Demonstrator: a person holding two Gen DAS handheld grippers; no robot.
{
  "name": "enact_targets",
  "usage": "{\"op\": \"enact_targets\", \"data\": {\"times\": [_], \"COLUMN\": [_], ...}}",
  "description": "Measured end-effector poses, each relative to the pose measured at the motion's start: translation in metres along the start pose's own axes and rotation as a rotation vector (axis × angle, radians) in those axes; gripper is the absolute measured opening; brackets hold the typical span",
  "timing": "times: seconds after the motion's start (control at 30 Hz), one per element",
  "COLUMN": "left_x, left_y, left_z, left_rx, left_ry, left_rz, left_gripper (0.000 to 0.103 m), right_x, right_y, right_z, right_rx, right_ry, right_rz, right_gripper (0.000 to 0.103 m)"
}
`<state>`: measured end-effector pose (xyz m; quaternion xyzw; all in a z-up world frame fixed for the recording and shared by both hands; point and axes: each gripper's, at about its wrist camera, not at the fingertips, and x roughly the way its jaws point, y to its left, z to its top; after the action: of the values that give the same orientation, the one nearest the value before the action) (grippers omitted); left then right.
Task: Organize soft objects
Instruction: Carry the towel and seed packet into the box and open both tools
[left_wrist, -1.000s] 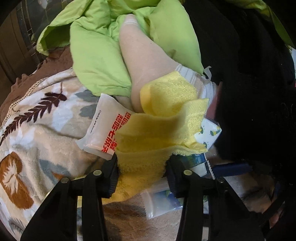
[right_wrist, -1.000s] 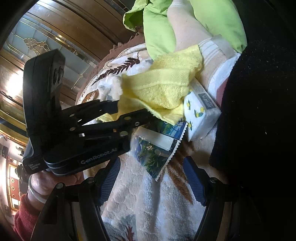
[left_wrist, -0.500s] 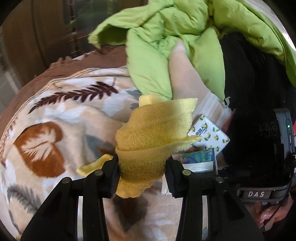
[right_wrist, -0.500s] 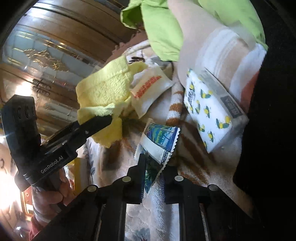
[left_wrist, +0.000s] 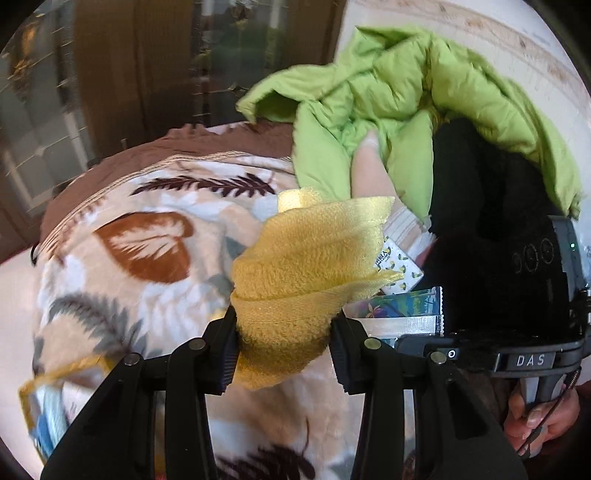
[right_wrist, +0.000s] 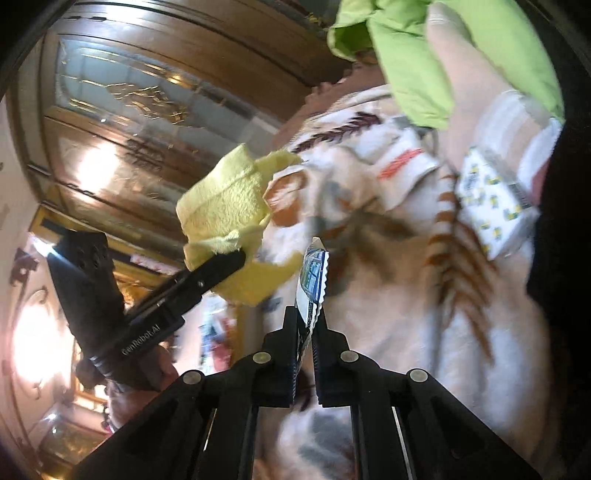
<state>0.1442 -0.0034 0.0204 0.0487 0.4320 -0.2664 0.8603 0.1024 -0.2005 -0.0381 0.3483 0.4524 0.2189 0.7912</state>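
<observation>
My left gripper is shut on a bunched yellow towel, lifted above the leaf-print blanket. From the right wrist view the same towel hangs from that gripper's black fingers. My right gripper is shut on a flat blue-and-white sachet with a zigzag edge, raised off the blanket. In the left wrist view that sachet shows just right of the towel.
A tissue pack with lemon print and a white packet with red print lie on the blanket. A green padded jacket, a pale sock-like piece and a black garment are piled behind. A wooden glazed door stands at left.
My left gripper has lifted the yellow towel off the pile and drawn it left. My right gripper has shut on the sachet and raised it from the blanket.
</observation>
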Motion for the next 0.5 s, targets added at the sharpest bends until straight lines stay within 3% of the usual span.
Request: {"op": "enact_targets", "data": {"times": [0.23,0.5], "left_x": [-0.066,-0.132], "left_y": [0.027,0.072], "left_z": [-0.039,-0.100], "left_rx": [-0.077,-0.210], "left_ry": [-0.044,-0.063], "left_rz": [0.110,0.233], "left_gripper": [0.040,0.040], "right_x": [0.014,0.067], "right_y": [0.055,0.123], "right_z": [-0.014,-0.035], "right_rx": [-0.080,-0.173], "right_ry": [0.060,0.172], "right_rz": [0.091,0.157], "right_gripper": [0.008,0.008]}}
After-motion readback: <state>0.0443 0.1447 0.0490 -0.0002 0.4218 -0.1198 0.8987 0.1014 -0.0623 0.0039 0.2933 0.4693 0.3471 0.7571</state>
